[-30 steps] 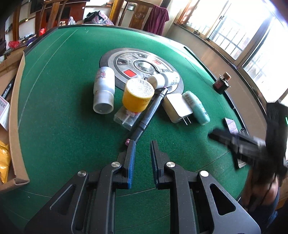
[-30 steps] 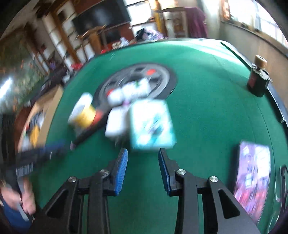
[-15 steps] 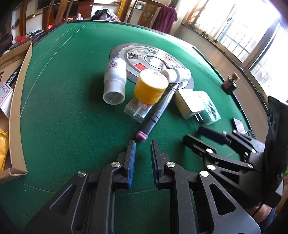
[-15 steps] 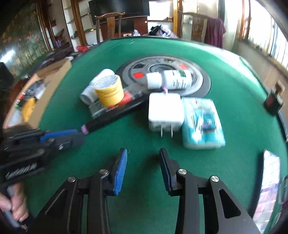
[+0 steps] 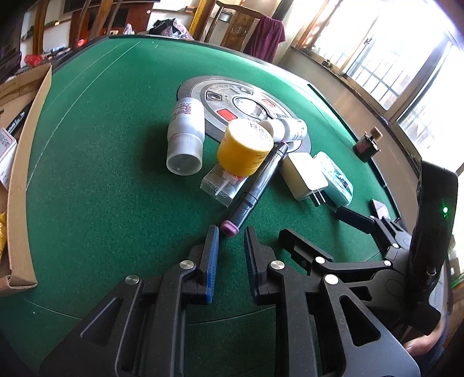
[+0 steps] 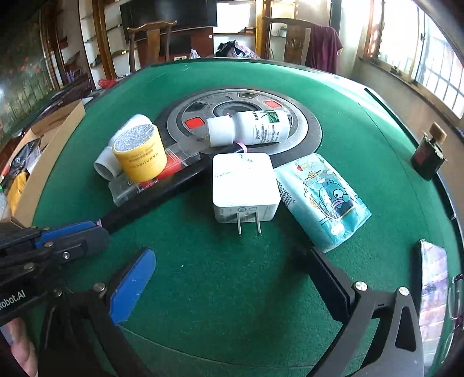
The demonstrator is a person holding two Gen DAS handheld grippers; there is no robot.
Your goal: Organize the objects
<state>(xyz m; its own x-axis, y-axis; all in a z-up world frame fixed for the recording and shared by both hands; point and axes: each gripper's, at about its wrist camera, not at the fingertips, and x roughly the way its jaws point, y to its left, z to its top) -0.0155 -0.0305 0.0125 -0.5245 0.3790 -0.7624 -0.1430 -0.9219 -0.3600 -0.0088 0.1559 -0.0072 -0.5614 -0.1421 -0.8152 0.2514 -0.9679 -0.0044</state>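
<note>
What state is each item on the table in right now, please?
White bottle: lying down, capped.
Labelled bottle: lying down, capped.
Yellow jar: upright on a clear case.
Charger: flat, prongs out.
Left tongs: shut, empty.
Right tongs: just opened wide, empty.

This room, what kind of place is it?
Probably a home living or games room: an automatic mahjong table with a green felt top and round centre console, carved wooden chairs, and a dark television among shelves.

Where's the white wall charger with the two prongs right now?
In the right wrist view, the white wall charger lies centre, prongs toward the camera, between the black marker pen and the teal tissue pack.
</note>
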